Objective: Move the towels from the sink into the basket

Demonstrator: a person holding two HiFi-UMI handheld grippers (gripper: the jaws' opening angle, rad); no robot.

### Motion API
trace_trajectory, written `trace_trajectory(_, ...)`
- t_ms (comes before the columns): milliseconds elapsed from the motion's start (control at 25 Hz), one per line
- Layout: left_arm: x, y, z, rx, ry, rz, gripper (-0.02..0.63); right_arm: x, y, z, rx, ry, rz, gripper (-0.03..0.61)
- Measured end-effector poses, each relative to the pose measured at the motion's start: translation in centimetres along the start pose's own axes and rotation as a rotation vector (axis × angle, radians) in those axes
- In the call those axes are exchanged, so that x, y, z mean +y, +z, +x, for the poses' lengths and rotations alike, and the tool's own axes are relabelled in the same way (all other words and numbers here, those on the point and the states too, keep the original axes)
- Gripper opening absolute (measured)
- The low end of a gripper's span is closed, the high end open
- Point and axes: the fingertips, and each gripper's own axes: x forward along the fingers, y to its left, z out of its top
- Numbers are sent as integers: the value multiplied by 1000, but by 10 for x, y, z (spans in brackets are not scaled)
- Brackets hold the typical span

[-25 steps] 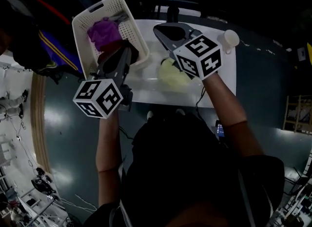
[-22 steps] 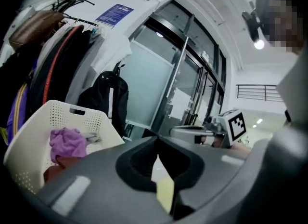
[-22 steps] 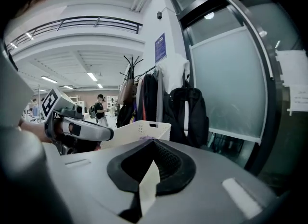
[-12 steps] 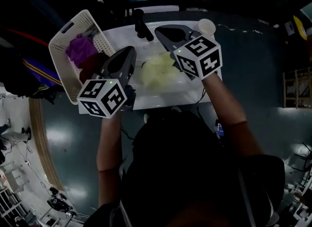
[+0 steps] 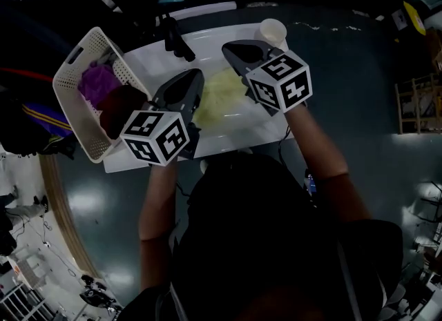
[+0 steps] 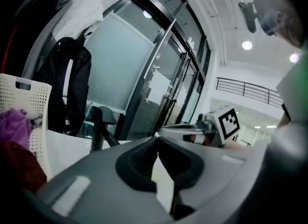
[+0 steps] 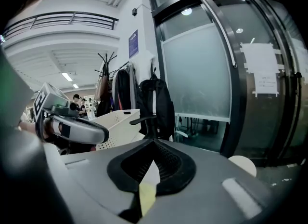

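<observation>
A pale yellow-green towel [image 5: 219, 95] lies in the white sink [image 5: 235, 137]. To the left, the cream basket [image 5: 72, 116] holds a purple towel [image 5: 99, 80] and a dark red towel [image 5: 119, 109]. My left gripper [image 5: 193, 78] is shut and hovers over the sink's left part, at the yellow towel's left edge. My right gripper [image 5: 236, 50] is shut and empty over the towel's far right side. In the left gripper view the left gripper [image 6: 157, 141] points past the basket [image 6: 29, 98]. A yellow sliver shows below the right gripper [image 7: 153, 143].
A black faucet [image 5: 176, 40] stands at the sink's far edge, between the basket and the grippers. A white cup [image 5: 273, 32] sits at the far right corner. Glass doors and hanging coats [image 7: 154, 102] stand behind the sink. Dark floor surrounds the sink unit.
My left gripper has moved away from the basket's rim to the sink beside the yellow towel. The right gripper has shifted with it, and both sit lower over the sink.
</observation>
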Motion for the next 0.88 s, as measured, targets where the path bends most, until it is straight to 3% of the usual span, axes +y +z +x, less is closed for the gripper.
trace_trajectory(280, 2, -34, 21, 62, 3, -20, 8, -10, -38, 6, 81, -1, 42, -2)
trace_trajectory(880, 34, -102, 18, 175, 99, -93, 8, -6, -106, 43, 222, 47, 92, 0)
